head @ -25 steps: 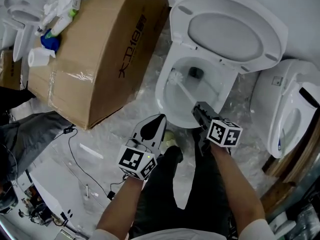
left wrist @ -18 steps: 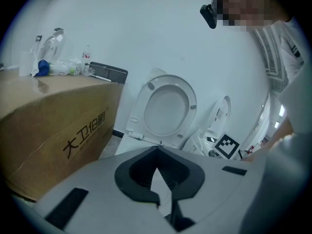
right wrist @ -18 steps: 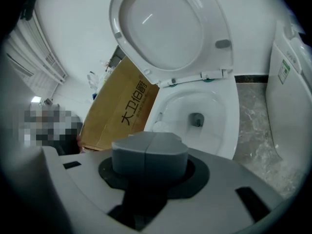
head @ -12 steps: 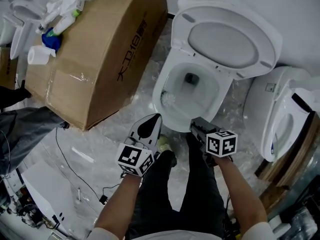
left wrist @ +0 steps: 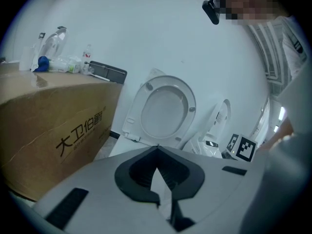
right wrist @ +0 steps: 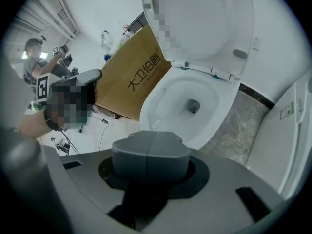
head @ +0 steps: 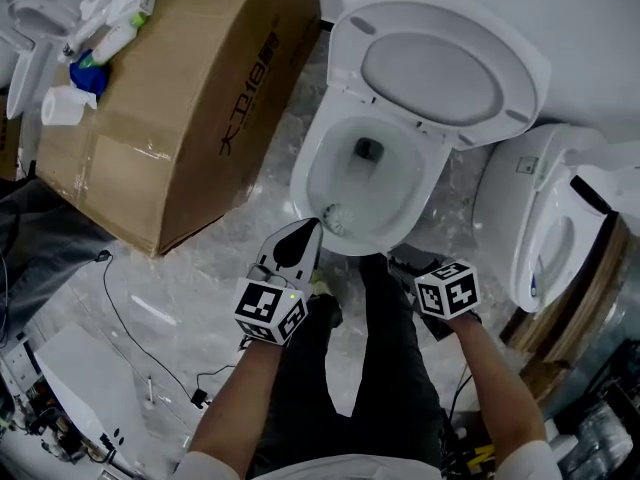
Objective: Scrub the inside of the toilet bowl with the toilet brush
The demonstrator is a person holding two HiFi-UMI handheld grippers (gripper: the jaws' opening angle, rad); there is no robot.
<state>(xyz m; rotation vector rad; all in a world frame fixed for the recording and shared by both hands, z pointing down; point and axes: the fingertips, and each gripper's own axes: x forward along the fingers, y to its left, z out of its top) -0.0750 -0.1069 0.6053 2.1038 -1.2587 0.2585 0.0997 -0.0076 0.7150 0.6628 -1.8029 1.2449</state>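
Light: bright, even — soft shadows | gripper views: fisheye, dark corners

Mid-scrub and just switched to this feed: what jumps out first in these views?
The open toilet at top centre of the head view, seat raised, strikes first, the toilet brush head-down against the bowl's near wall. A big cardboard box with clutter on top fills the left; a second toilet stands at right. The right gripper clamps the brush's handle; the left gripper is shut, empty.
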